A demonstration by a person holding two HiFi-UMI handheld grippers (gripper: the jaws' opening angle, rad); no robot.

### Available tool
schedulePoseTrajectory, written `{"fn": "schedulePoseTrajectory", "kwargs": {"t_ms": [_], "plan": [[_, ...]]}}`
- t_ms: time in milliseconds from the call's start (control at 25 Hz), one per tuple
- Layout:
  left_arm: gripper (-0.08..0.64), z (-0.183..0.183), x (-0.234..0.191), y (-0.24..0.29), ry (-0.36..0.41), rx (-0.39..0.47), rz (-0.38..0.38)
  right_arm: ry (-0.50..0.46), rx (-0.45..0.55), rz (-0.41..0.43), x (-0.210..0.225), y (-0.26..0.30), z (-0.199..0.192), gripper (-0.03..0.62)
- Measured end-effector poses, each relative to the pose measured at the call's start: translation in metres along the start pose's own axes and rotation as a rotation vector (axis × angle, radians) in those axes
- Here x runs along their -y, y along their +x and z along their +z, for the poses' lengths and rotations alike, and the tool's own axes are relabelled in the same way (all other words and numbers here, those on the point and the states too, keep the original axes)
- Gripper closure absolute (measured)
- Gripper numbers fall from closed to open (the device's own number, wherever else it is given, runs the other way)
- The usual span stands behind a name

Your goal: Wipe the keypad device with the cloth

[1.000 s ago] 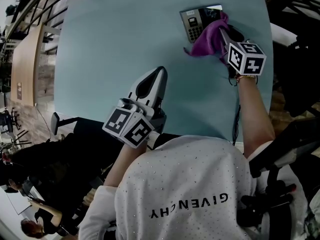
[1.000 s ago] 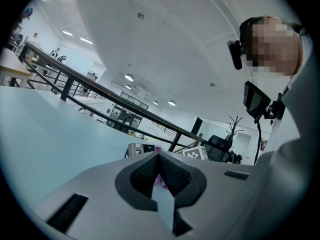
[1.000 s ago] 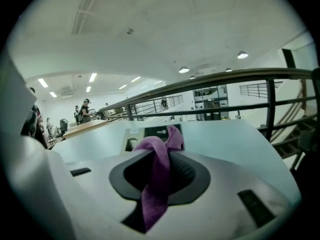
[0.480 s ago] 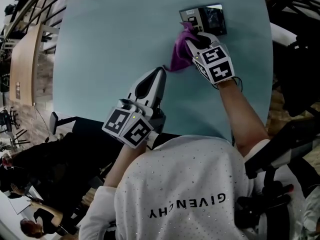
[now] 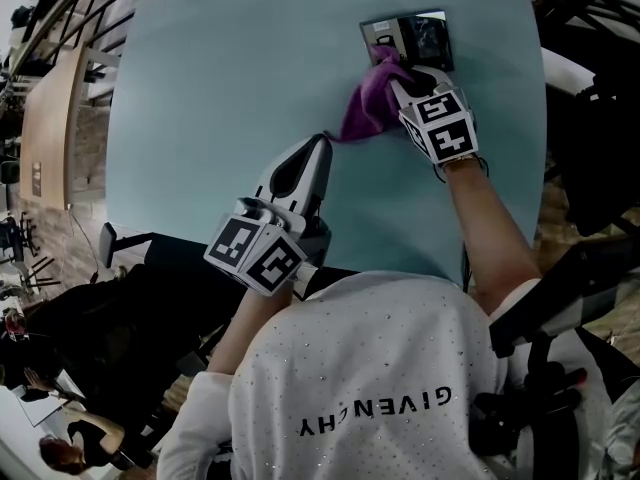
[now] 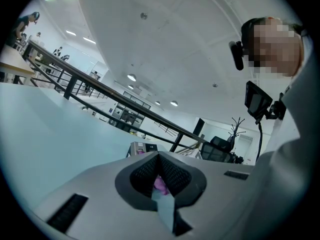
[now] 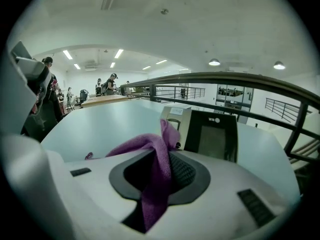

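The keypad device lies at the table's far right; in the right gripper view the device stands just ahead of the jaws. My right gripper is shut on the purple cloth, which drapes over the device's near left corner and trails left onto the table. The cloth hangs pinched between the pads in the right gripper view. My left gripper rests shut and empty on the table near the front edge, apart from the cloth's trailing end. In the left gripper view the device shows far off beyond that gripper.
The pale blue table is otherwise bare. Its right edge runs close behind the device, with dark railings and chairs beyond. The person's torso in a white shirt fills the near side. Other people sit off to the lower left.
My right gripper swept the cloth leftward across the device, off its right part, then eased back slightly to the right. The left gripper stayed still.
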State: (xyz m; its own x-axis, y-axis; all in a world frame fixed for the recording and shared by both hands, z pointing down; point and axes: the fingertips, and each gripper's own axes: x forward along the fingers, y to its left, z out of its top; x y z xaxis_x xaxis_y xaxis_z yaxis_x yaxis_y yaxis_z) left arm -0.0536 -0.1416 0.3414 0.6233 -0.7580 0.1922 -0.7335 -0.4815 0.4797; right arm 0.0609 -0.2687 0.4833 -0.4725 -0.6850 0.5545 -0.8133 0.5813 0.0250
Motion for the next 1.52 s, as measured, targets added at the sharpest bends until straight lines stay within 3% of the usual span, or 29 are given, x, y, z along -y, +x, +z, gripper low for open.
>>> {"fn": "schedulePoseTrajectory", "kwargs": {"t_ms": [200, 520, 1520], "plan": [[0.56, -0.002, 0.002, 0.003, 0.007, -0.008, -0.006, -0.014, -0.005, -0.048, 0.019, -0.006, -0.006, 0.52], [0.56, 0.0, -0.001, 0.005, 0.01, -0.008, 0.002, 0.047, -0.009, -0.127, 0.056, -0.018, -0.018, 0.52], [0.56, -0.006, -0.004, 0.003, 0.007, -0.018, 0.002, 0.205, -0.008, -0.238, 0.116, -0.037, -0.038, 0.52]]}}
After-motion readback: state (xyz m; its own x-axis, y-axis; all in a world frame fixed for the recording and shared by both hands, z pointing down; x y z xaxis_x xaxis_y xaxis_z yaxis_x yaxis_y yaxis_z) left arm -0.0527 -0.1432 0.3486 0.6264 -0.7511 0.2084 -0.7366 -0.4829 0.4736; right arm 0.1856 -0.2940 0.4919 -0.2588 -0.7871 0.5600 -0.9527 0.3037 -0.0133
